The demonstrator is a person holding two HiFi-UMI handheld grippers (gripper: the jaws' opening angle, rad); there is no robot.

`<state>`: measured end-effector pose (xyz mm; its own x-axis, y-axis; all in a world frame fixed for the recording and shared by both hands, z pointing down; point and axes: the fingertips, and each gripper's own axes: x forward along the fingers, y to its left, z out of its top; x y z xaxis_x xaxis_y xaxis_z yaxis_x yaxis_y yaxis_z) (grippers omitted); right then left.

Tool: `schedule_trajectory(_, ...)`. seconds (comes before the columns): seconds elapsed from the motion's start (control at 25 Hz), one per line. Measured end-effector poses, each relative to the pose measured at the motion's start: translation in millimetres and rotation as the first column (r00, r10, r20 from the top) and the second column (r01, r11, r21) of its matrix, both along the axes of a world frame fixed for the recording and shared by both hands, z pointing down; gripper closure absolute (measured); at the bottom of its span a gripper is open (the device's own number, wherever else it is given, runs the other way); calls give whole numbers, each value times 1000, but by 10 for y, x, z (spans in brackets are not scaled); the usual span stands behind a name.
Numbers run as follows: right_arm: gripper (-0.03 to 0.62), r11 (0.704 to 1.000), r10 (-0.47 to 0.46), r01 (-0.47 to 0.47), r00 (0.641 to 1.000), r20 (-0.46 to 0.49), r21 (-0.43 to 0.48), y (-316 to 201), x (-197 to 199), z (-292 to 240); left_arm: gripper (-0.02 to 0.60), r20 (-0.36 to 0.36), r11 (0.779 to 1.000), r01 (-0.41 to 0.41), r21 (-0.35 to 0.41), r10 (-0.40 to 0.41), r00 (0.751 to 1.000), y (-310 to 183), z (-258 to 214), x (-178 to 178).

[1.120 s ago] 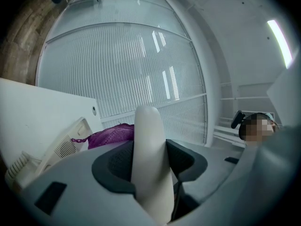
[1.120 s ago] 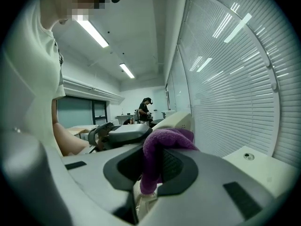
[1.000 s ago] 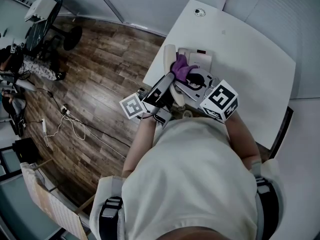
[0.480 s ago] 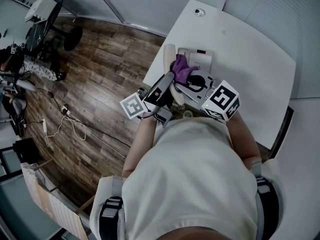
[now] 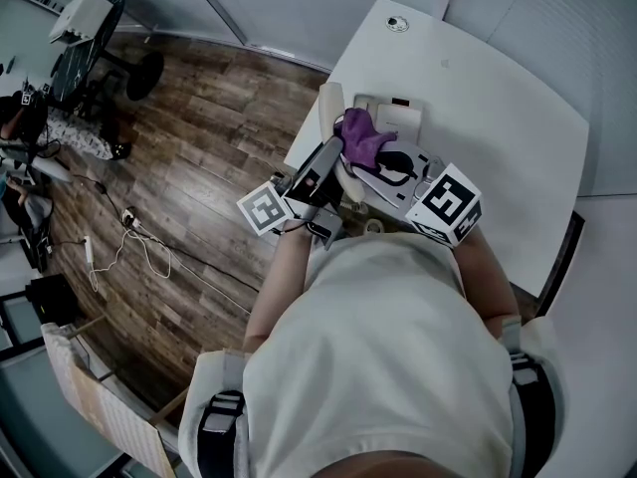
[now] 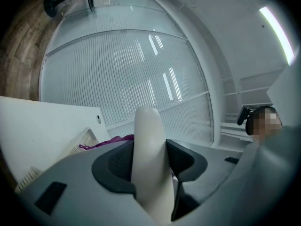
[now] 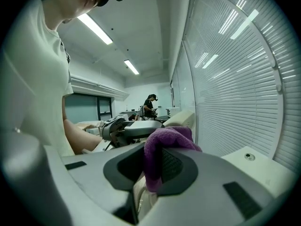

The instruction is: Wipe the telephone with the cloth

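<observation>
Head view: a person stands at the white table [image 5: 478, 98], with the telephone base [image 5: 400, 119] near the table's left edge & both grippers over it. The left gripper [image 5: 330, 159] holds the cream handset [image 5: 331, 106] at the base's left side. The right gripper [image 5: 383, 162] carries the purple cloth [image 5: 363, 137], over the base & just beside the handset; touching or not can't be told. Jaw contact isn't readable from up there, but the gripper views give it. Left gripper view: both dark pads press the handset's shaft, its rounded end sticks up past them, a strip of cloth & a corner of the base peek out at lower left, w/ blinds [image 6: 117, 79] behind. Right gripper view: the jaws sit narrow on a bunched fold of cloth that spills over the top. Beyond it are the handset's end, the left gripper's body & a second person [image 7: 150, 105] far back. Only the head view shows the wood floor [image 5: 199, 157].
</observation>
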<state>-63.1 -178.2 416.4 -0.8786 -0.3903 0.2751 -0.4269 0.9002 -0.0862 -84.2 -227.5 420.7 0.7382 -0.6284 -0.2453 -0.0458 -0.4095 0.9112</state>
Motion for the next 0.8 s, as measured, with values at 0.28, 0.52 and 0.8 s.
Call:
schedule_trajectory(0.28,525,999,-40,40,999,13,-8,145,-23,-54,357,-3,997,69,-24,-69,998,-127,19,-124)
schedule_trajectory(0.52,525,997,-65,66,998,21,-27,198,-41,-34,357,-5,997,82,-13,-82,997,-163,14,-170)
schedule_trajectory(0.8,525,996,-70,70,998,4,-52,210,-24,21,357,-6,994,106,-8,-106,994,-227,-24,-267)
